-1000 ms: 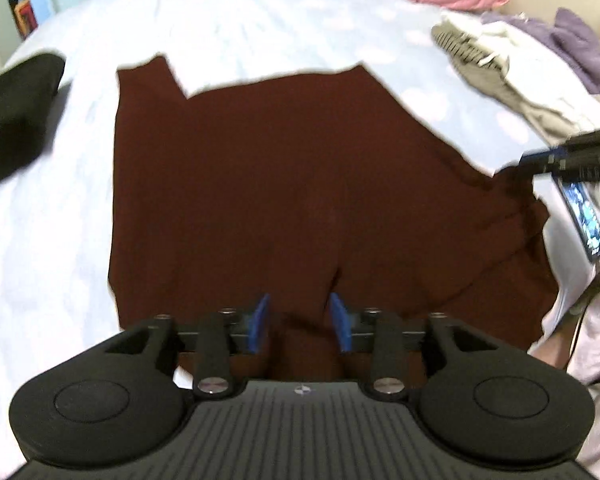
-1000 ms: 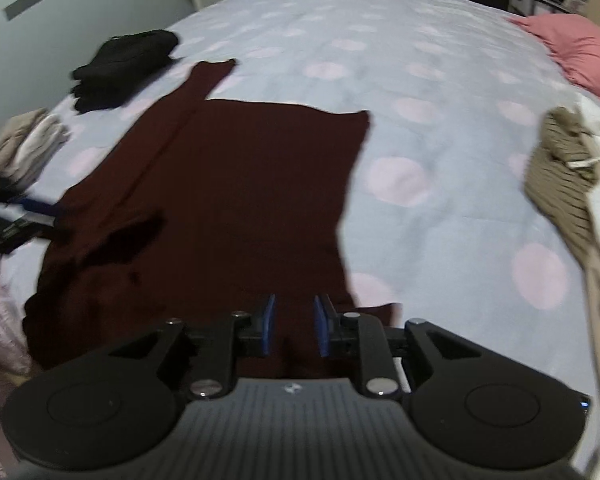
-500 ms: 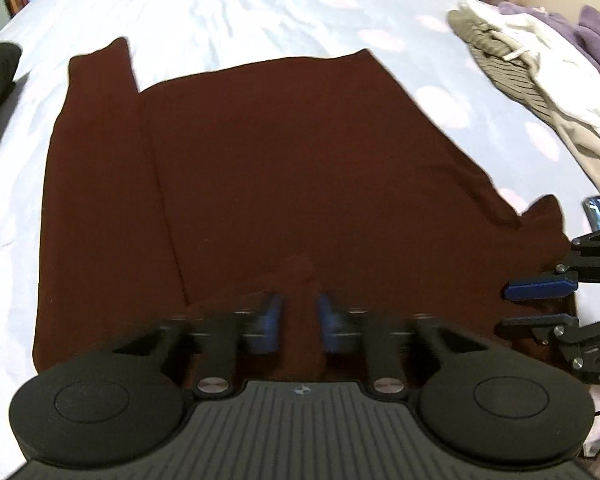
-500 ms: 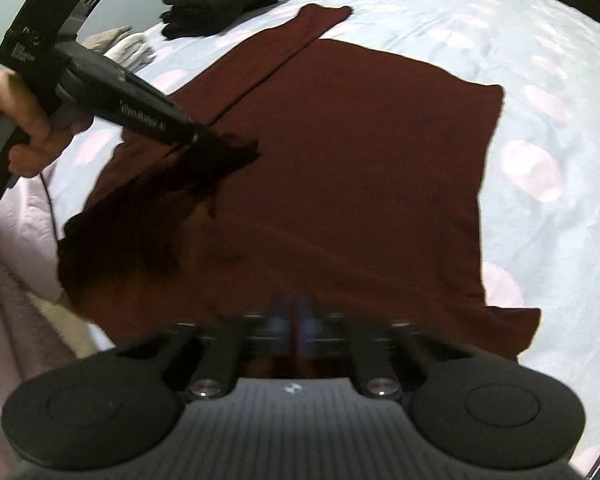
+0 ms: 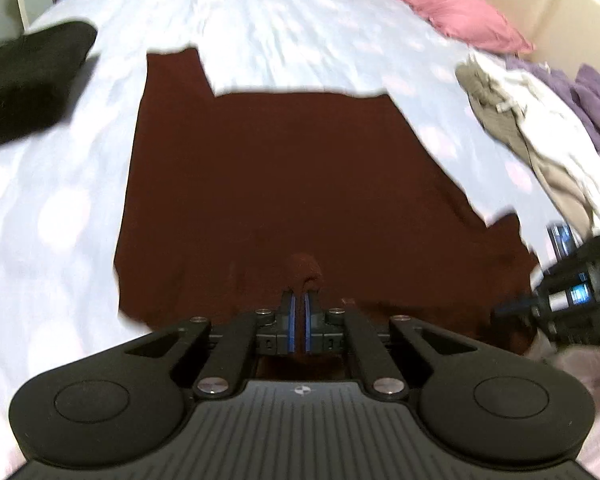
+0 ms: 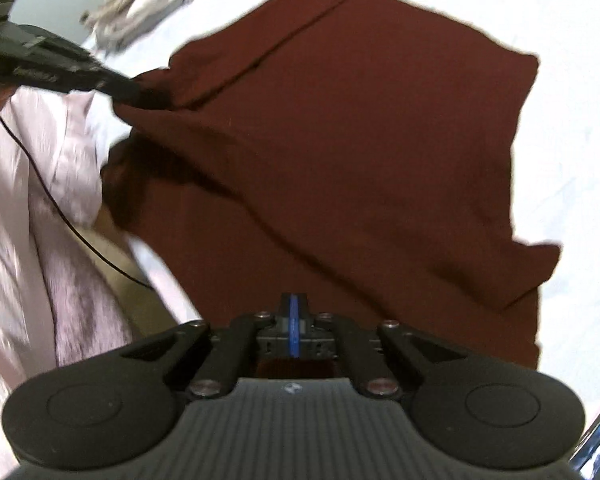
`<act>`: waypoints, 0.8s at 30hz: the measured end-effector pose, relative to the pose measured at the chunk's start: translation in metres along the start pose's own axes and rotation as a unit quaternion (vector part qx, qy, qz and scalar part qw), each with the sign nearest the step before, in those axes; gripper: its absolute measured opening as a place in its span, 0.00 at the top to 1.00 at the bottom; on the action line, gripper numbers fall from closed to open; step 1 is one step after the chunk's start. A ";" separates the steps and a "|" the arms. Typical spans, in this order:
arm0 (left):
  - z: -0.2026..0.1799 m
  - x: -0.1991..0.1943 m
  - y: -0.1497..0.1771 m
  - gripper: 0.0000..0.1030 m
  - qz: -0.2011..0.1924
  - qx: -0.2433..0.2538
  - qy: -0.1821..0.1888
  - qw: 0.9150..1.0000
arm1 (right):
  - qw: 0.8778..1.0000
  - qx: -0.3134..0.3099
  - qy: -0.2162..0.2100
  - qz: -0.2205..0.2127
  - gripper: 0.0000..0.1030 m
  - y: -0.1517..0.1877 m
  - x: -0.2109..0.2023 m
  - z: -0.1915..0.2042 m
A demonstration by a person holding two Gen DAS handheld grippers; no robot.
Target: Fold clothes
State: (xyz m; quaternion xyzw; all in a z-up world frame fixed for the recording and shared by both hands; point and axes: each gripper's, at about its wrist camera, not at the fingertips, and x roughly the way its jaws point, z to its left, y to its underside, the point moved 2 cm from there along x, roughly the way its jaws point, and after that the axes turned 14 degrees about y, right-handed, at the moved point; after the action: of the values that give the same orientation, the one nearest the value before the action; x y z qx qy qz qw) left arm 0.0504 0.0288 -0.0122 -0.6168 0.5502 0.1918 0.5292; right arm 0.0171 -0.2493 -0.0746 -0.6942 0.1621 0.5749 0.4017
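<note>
**Mia:** Big bed (image 5: 260, 12) fills most of the room here. It has a pale blue sheet with soft pink dots on it.

**Ben:** What is the big dark thing on it?

**Mia:** That is a dark red top (image 5: 284, 184). It lies spread out flat in the middle of the bed, with one sleeve pointing to the far end. Its near edge is at the side of the bed.

**Ben:** What else is on the bed?

**Mia:** At the right side sits a heap of clothes (image 5: 540, 128), white, tan and purple. A pink pillow (image 5: 452, 12) is at the far corner, next to a cream headboard (image 5: 552, 12). A black bundle of clothes (image 5: 28, 88) is on the left.

**Ben:** What is the left gripper (image 5: 299, 300) doing?

**Mia:** Its blue pads are squeezed together on a little bump of the red top, right at the near edge. The cloth sticks up between them.

**Ben:** And the right gripper (image 6: 295, 312)?

**Mia:** Its pads are pressed fully together. It is at the near edge of the red top (image 6: 360, 140) too, but the pads hide whether cloth is caught between them. I cannot tell.

**Ben:** Are the two close?

**Mia:** They are apart, along the same near edge. Where the left one pinches, the cloth lifts into a ridge.
</note>
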 end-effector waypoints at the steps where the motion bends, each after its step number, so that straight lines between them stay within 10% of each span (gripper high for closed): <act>1: 0.000 -0.002 0.008 0.98 0.009 -0.002 -0.001 1.000 | 1.000 -0.006 0.000 0.008 1.00 0.002 0.003 0.003; 10: 0.003 0.019 0.070 0.94 0.126 -0.021 -0.012 0.992 | 1.000 0.014 0.017 -0.019 0.95 -0.008 -0.014 -0.007; 18: -0.010 -0.018 0.062 0.64 0.083 0.016 -0.004 0.996 | 0.990 0.099 0.074 -0.070 0.93 -0.017 -0.032 -0.060; 21: -0.006 -0.030 0.050 0.55 0.046 0.018 -0.015 0.999 | 0.989 0.118 0.074 -0.059 0.71 -0.021 -0.018 -0.072; 24: 0.015 -0.021 0.040 0.54 0.042 -0.017 -0.032 0.998 | 0.990 0.111 0.089 -0.024 0.71 -0.022 0.003 -0.073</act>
State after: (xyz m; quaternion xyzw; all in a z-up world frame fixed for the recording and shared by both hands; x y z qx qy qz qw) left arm 0.0135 0.0581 -0.0181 -0.5957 0.5550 0.2426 0.5275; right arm 0.0816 -0.2894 -0.0681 -0.6977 0.2433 0.4791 0.4738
